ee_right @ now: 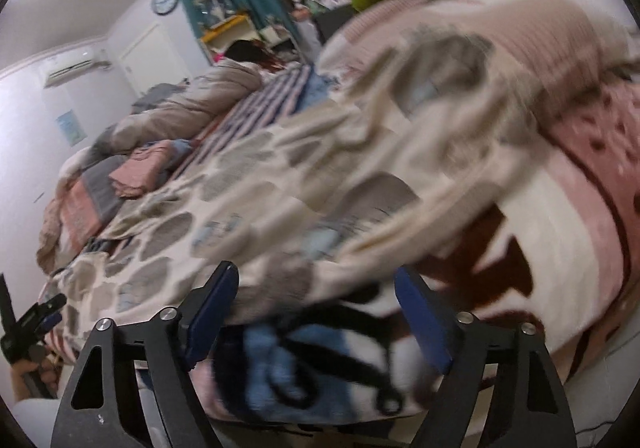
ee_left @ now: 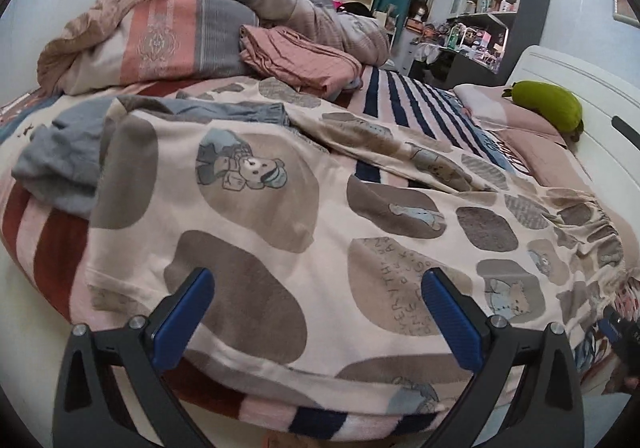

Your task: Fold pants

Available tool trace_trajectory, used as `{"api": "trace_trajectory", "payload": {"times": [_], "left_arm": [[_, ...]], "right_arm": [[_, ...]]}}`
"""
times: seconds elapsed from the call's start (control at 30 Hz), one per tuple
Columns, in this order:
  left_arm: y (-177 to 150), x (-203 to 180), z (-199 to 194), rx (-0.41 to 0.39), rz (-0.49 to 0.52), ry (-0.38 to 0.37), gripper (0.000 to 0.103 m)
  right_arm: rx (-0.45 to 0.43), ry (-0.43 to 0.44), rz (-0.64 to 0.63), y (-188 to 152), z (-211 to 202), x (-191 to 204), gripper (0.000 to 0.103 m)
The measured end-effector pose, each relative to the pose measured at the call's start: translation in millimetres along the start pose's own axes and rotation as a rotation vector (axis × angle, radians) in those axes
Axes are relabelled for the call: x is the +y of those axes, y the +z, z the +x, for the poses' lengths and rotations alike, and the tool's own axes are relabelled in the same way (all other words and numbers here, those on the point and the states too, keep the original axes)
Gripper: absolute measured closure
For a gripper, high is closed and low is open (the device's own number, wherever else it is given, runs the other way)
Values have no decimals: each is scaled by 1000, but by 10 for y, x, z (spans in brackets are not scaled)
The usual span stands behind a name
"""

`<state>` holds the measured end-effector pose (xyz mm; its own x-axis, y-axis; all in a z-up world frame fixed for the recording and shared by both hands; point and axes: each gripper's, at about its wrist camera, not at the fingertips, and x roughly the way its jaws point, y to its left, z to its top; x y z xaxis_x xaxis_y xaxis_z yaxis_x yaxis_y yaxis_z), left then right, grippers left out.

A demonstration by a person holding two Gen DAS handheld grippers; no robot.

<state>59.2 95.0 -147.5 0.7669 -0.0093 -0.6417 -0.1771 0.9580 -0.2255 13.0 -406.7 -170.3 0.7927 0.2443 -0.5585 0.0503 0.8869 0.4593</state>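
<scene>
**Patterned pants spread on the bed, both grippers wide apart**

While the right wrist view is smeared by blur, the pants (ee_right: pixel 280 176) there show only as cream cloth with grey-brown blotches, their near edge hard to make out. The right gripper (ee_right: pixel 316 312) has its blue fingers (ee_right: pixel 212 320) spread wide, holding nothing. The left gripper (ee_left: pixel 316 312) is equally spread, its ribbed fingers (ee_left: pixel 452 324) flanking the pants (ee_left: pixel 280 232) without pinching them. Soft and wrinkled, printed with cartoon bears, the pants lie flat on the striped blanket (ee_left: pixel 404 104) covering the bed, elastic waistband (ee_left: pixel 600 232) gathered at right.
</scene>
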Motion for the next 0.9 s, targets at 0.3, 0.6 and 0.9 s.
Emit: {"api": "trace_trajectory", "payload": {"times": [0.3,0.6,0.9], "left_arm": [[99,39,79,-26,-42,3,1],[-205,660,-147,54,-195,25,1],[-275,749,-26,62,-259,-56,16]], "right_arm": [[-31,13,73,156,203,-219,53],[-31,-48,49,203,285,-197,85],[-7,-76,3,212,309,-61,85]]}}
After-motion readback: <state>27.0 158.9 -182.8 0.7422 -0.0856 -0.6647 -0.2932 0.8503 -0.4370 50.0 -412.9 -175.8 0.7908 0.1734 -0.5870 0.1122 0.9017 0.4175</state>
